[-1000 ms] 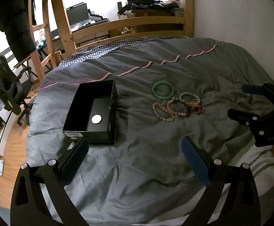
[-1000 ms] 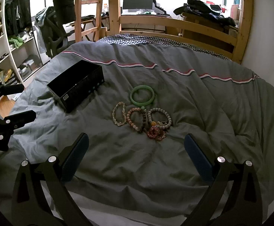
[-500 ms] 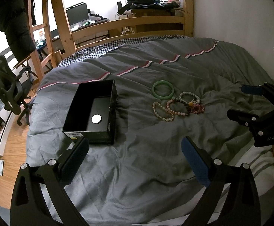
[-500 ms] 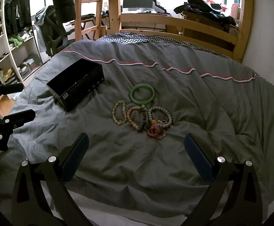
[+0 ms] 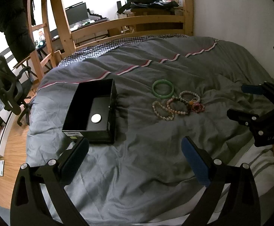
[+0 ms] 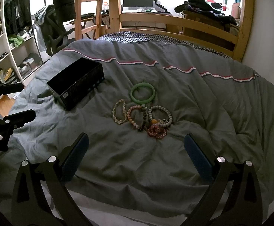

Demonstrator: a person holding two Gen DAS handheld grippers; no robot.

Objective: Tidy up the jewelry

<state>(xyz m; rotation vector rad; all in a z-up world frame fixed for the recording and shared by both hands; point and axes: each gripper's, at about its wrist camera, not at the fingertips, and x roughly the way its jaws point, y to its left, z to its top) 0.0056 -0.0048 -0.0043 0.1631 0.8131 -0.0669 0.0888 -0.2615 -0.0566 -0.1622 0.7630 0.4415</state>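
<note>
An open black box (image 5: 91, 113) (image 6: 76, 83) sits on the grey duvet, left of the jewelry; a round silver disc (image 5: 96, 118) lies inside. A green bangle (image 5: 162, 88) (image 6: 142, 94) lies beyond a row of bead bracelets: a pale crystal one (image 5: 162, 110) (image 6: 119, 114), a pink one (image 5: 176, 106) (image 6: 137, 116), a grey-white one (image 5: 190, 97) (image 6: 161, 115), and a dark red cluster (image 5: 198, 107) (image 6: 156, 130). My left gripper (image 5: 135, 158) is open and empty, near the box's front. My right gripper (image 6: 137, 156) is open and empty, just before the bracelets.
The grey duvet (image 6: 193, 94) covers the bed, with a wooden bed frame (image 6: 174, 21) at the far end and a white wall at right. An office chair (image 5: 3, 86) and wood floor lie off the left edge; white shelves (image 6: 9, 52) stand beyond.
</note>
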